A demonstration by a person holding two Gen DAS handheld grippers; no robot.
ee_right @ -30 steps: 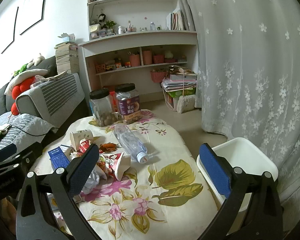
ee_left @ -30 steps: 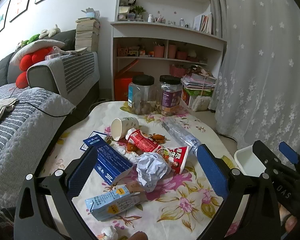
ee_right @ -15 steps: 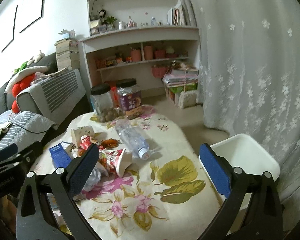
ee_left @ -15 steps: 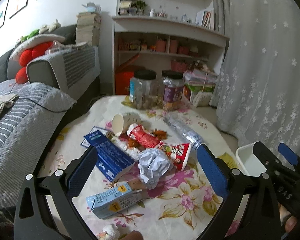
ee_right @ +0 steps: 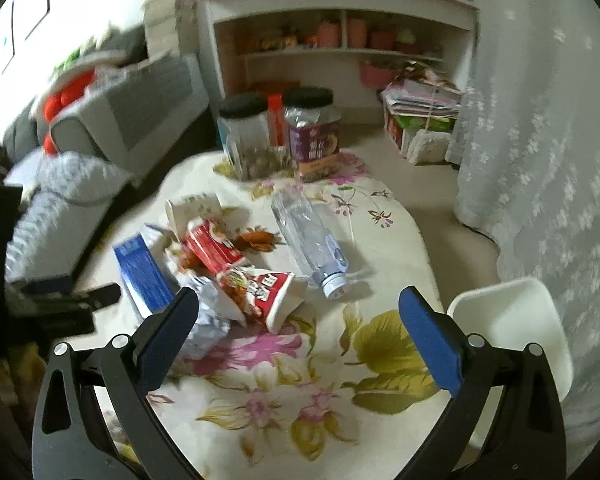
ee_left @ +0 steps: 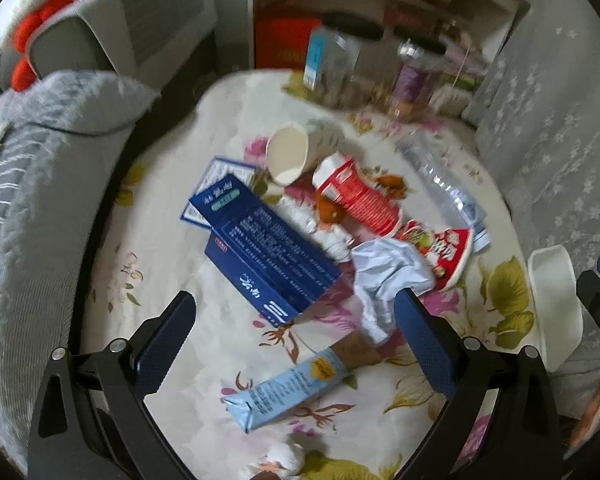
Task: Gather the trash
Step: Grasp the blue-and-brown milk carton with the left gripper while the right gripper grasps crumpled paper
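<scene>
On the floral tablecloth (ee_left: 172,248) we see the trash heaped mid-table: a blue box (ee_left: 266,252), crumpled paper (ee_left: 388,276), a red snack packet (ee_left: 358,196), a tipped paper cup (ee_left: 290,154), a plastic bottle (ee_right: 310,242) and a pale blue carton (ee_left: 288,390). Our left gripper (ee_left: 292,340) hangs spread above them, holding nothing; our right gripper (ee_right: 300,334) is equally wide, beside the white bin (ee_right: 512,332).

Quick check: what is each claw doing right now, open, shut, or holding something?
Left claw: open, holding nothing.
Right claw: open, holding nothing.
</scene>
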